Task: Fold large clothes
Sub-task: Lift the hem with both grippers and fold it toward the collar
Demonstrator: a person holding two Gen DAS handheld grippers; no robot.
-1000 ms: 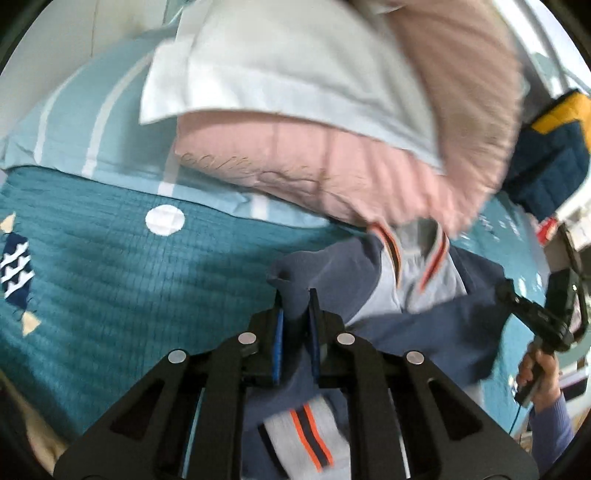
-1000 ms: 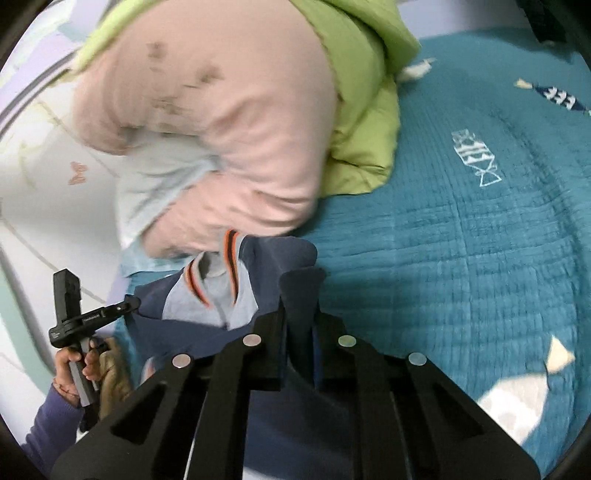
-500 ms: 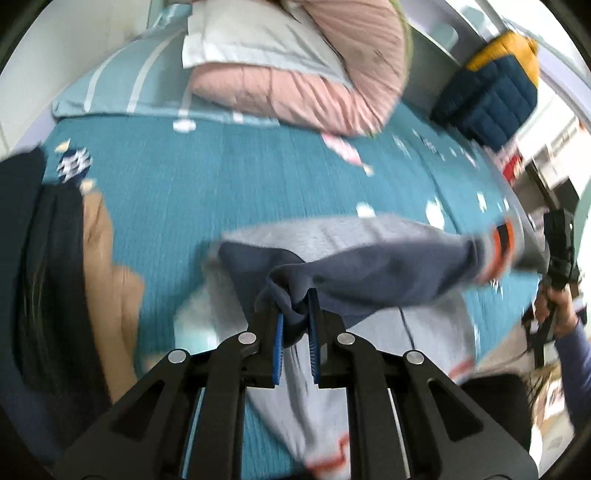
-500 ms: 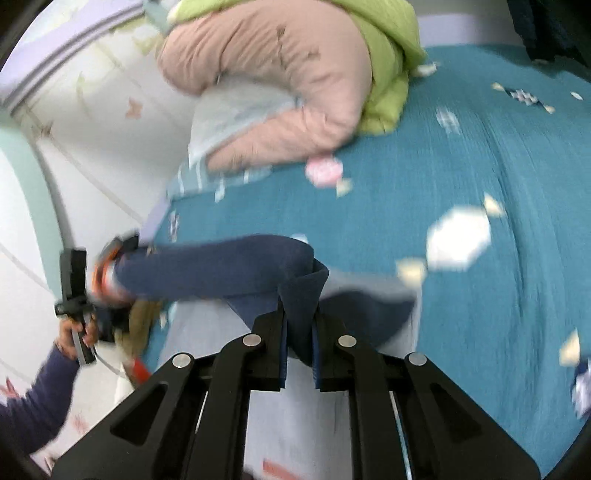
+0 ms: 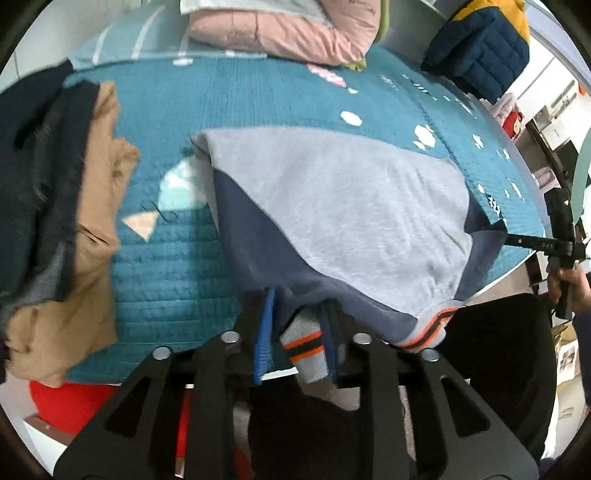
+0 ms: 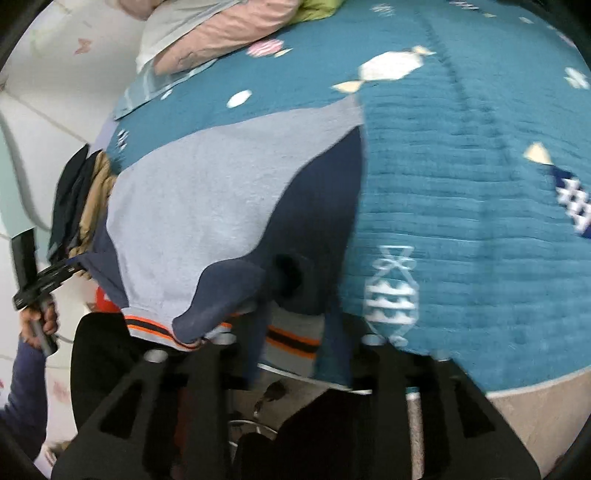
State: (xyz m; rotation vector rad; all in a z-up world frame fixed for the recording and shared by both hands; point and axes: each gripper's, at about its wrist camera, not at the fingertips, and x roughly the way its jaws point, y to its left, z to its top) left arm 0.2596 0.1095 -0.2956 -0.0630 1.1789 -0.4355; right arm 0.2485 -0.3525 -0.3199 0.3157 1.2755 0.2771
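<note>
A grey and navy sweatshirt (image 5: 343,206) with orange-striped trim lies spread flat on the teal bedspread (image 5: 177,266), its hem at the bed's near edge. My left gripper (image 5: 295,334) is at that edge and its jaws are opening; a striped cuff (image 5: 306,345) hangs loosely between the blue pads (image 5: 263,332). My right gripper (image 6: 293,338) is at the other lower corner of the sweatshirt (image 6: 207,199). Its jaws are opening too, with a striped cuff (image 6: 291,339) between them. Each view shows the other gripper held in a hand: right (image 5: 554,240), left (image 6: 40,280).
A heap of tan and dark clothes (image 5: 74,206) lies at the left on the bed. Pink and white bedding (image 5: 280,26) is piled at the far end, with a navy and yellow puffer jacket (image 5: 484,48) to the right. A dark chair (image 5: 498,369) stands below the bed's edge.
Both grippers swept back from the pillows to the bed's near edge, pulling the sweatshirt out flat. The jaws, which were shut on navy cloth, have parted.
</note>
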